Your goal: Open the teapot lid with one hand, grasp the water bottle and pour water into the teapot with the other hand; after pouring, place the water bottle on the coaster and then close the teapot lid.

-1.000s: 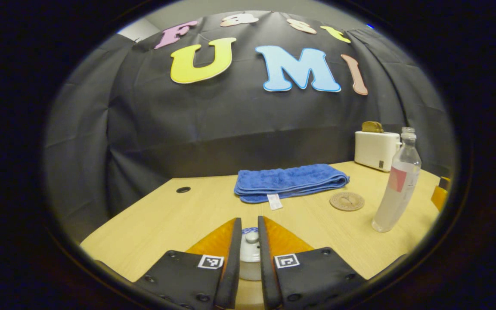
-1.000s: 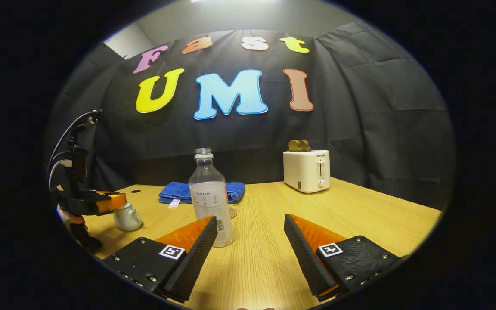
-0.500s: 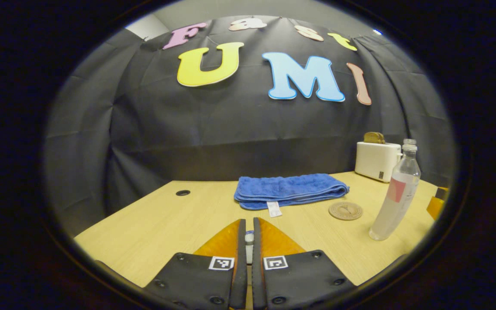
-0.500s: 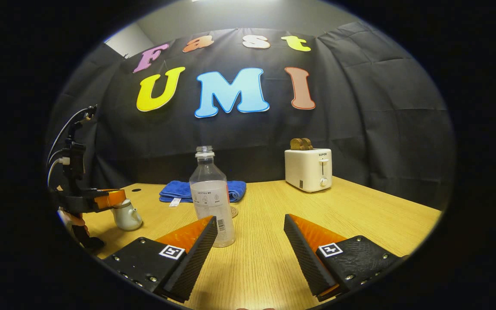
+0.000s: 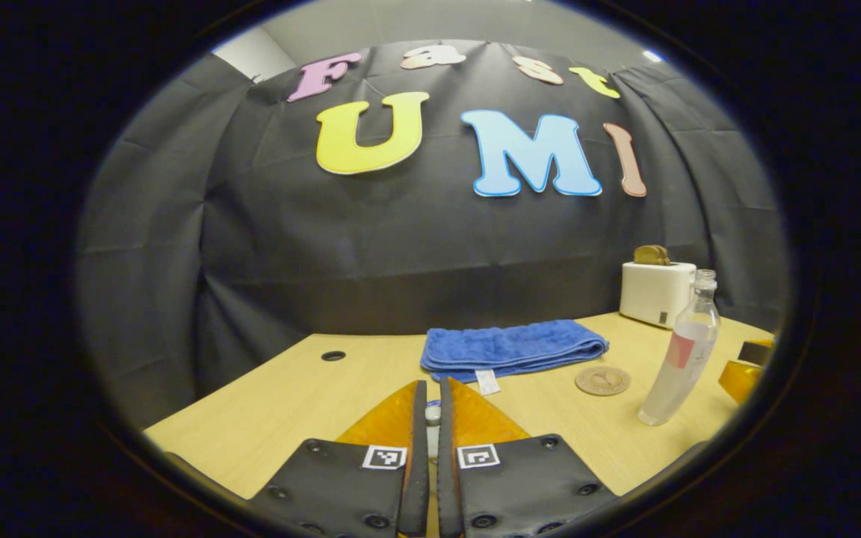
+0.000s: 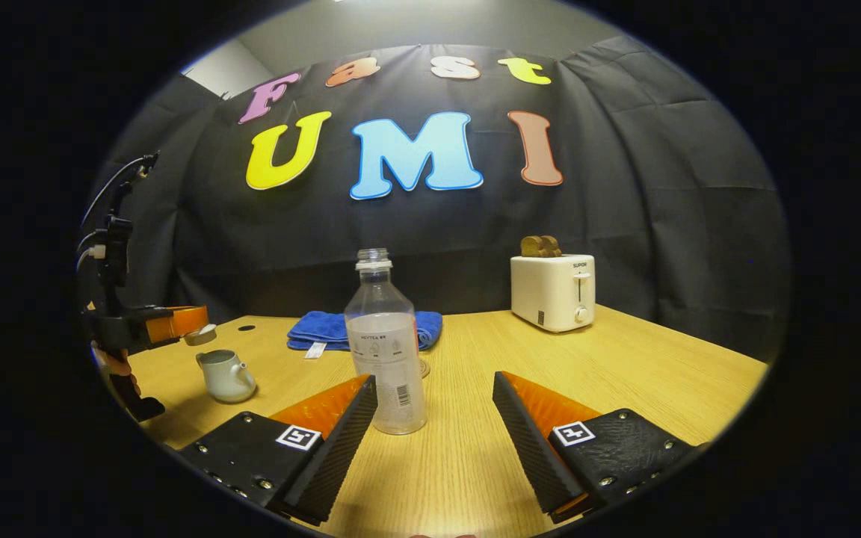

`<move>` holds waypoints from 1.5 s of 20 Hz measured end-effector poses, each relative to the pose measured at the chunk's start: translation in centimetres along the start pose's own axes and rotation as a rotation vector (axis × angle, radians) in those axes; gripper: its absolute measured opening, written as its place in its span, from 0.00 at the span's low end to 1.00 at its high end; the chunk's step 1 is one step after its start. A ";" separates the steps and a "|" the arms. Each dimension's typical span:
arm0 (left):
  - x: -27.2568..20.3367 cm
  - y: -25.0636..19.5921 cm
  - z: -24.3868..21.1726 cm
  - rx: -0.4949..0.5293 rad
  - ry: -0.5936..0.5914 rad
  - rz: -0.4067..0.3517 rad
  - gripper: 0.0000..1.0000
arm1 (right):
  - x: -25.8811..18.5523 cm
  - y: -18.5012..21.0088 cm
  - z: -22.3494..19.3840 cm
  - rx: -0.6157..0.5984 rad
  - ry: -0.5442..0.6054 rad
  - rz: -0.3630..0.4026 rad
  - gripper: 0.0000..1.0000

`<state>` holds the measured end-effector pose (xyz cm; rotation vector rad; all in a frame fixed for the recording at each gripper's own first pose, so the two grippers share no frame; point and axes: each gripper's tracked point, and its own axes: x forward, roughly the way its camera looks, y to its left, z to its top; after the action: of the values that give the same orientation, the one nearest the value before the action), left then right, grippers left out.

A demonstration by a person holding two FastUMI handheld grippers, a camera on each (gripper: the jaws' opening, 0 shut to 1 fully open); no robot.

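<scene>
My left gripper (image 5: 432,386) is shut on the small white knob of the teapot lid (image 5: 433,412). In the right gripper view that left gripper (image 6: 190,326) holds the lid (image 6: 200,335) in the air, just above the pale lidless teapot (image 6: 225,375) on the table. A clear uncapped water bottle (image 6: 386,351), partly full, stands upright just ahead of my right gripper (image 6: 434,382). The right gripper is open, its left finger close beside the bottle's base. The round coaster (image 5: 602,380) lies flat between the towel and the bottle (image 5: 681,359).
A folded blue towel (image 5: 513,347) lies at the back of the wooden table (image 6: 625,366). A white toaster (image 6: 552,291) with toast stands at the back right. The table has a cable hole (image 5: 332,356) at the far left. A hand (image 6: 120,373) holds the left gripper.
The left gripper closed on the lid knob and lifted the lid off the teapot. The right gripper, still open, edged slightly closer to the bottle.
</scene>
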<state>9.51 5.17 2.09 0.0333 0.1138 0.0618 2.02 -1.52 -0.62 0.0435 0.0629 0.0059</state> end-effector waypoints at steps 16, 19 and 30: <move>-3.6 5.3 -4.2 -0.027 0.088 0.057 0.12 | 6.4 2.6 -0.8 -0.101 0.075 0.077 0.97; -3.7 5.5 -4.5 -0.033 0.091 0.051 0.11 | 7.0 3.0 -0.8 -0.111 0.078 0.082 0.89; -4.4 6.9 -5.7 -0.044 0.111 0.056 0.12 | 7.2 6.2 0.6 -0.430 0.038 0.096 0.78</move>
<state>4.05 11.97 -2.79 -0.0107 0.2226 0.1223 9.26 4.71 -0.21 -0.3832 0.0968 0.1160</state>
